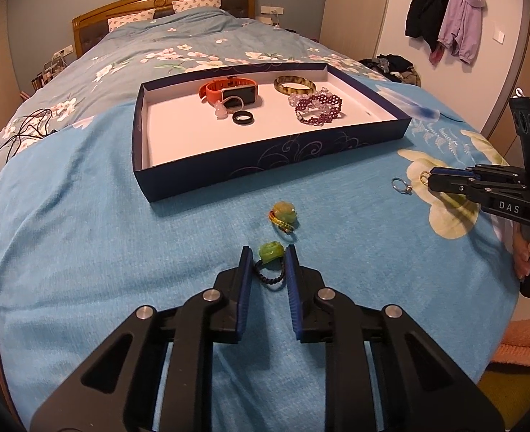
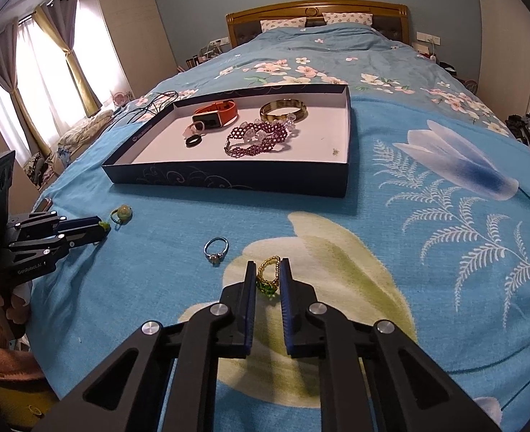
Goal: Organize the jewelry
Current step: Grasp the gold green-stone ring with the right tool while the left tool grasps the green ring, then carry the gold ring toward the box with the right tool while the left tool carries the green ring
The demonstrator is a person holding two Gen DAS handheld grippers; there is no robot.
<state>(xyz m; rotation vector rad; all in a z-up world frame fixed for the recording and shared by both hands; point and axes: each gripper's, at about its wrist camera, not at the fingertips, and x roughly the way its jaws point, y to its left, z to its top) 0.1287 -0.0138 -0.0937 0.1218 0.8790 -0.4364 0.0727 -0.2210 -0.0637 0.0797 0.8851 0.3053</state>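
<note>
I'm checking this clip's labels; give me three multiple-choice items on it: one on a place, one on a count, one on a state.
1. Where is the orange smartwatch?
A. in the navy tray
B. on the blanket
C. in the left gripper

2. How many rings lie on the blue blanket, outside the tray?
A. two
B. four
C. six

3. How do the right gripper jaws stand?
A. wide apart over the tray
B. closing around the gold beaded ring
C. shut on nothing

Key: 1 A, the watch sits on the tray's white floor. 2 B, two jade-topped cord rings, a silver ring and the beaded one. 3 B, the ring stands between the blue pads.
</note>
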